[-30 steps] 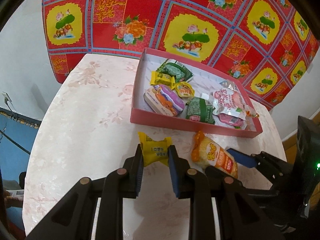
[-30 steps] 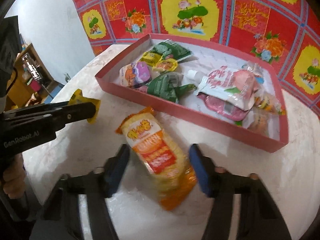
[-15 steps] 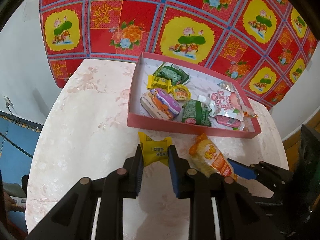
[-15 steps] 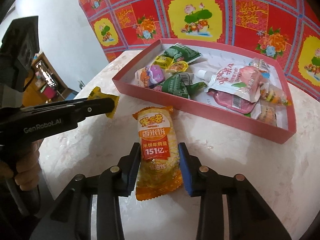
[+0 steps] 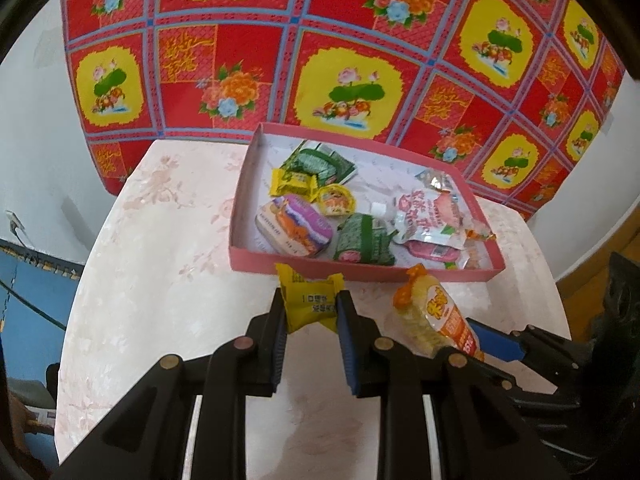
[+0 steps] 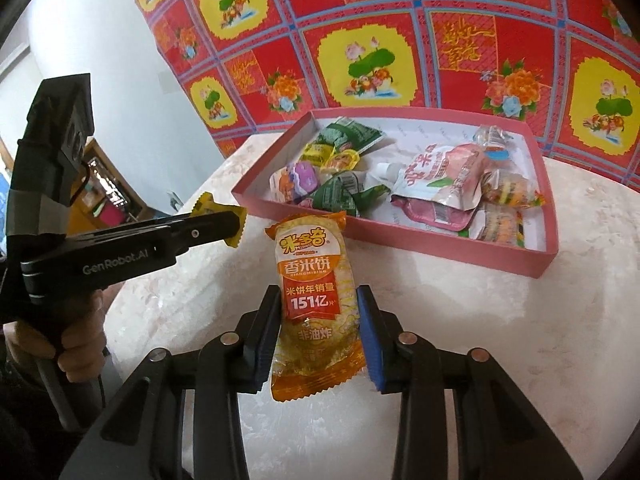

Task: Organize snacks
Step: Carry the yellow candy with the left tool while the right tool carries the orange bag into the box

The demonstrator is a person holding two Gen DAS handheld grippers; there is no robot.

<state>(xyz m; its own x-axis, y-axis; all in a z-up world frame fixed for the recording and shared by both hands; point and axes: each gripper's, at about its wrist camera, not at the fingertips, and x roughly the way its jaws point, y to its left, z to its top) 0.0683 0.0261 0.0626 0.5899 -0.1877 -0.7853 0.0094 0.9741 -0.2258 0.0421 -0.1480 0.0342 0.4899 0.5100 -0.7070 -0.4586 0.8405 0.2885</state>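
Yellow foil wraps the small snack packet (image 5: 310, 304) pinched between the pads of the left gripper (image 5: 310, 312), held just in front of the near wall of the pink box (image 5: 360, 272). Beside it, the right gripper (image 6: 320, 320) is clamped on an orange rice cracker pack (image 6: 314, 280), its blue pads pressing both long edges, the pack's top pointing toward the box. Both packets sit between the grippers' fingers above the pale marbled surface (image 5: 160, 280), close to the box but outside it.

Inside the shallow box lie several snacks: green packets (image 5: 364, 240), a yellow candy (image 5: 292, 180), a small round yellow cup (image 5: 336, 199), a purple and orange pack (image 5: 294, 230), and a pink and white spouted pouch (image 5: 430, 216) at the right end, with more small wrapped pieces tucked beneath it.

From the right gripper's view, a person's hand (image 6: 80, 344) grips the handle of the left gripper at the left edge. Behind the surface hangs a red cloth (image 5: 360, 40) with yellow lotus panels, blue gridlines and orange flowers, against a white wall (image 5: 36, 120).
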